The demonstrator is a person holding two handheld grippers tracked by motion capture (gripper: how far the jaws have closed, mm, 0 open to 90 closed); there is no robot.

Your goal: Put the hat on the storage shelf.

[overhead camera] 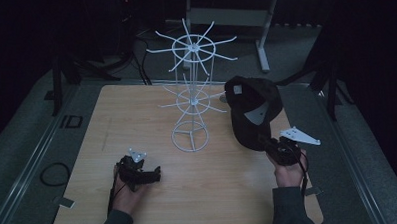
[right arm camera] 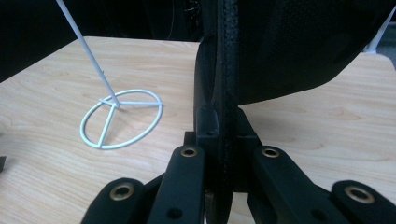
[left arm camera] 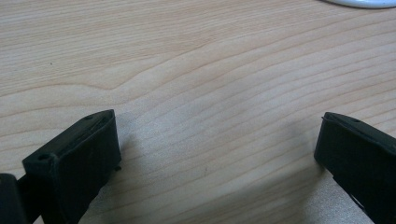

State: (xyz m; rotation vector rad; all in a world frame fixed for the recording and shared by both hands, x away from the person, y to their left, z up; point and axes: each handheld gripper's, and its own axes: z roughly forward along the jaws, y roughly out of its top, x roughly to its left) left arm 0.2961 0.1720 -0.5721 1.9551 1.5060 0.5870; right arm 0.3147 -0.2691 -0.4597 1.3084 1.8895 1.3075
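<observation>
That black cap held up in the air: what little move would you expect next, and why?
Probably a short carry left and up toward the white wire rack. The right gripper is shut on the edge of the black fabric cap, which hangs clear of the wooden table, beside the rack's lower prongs but not on one. The left gripper rests open and holds nothing.

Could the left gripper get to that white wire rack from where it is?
Probably yes. The left gripper is open and holds nothing, and bare table lies between it and the rack. The cap hangs in the right gripper, off to the side.
</observation>
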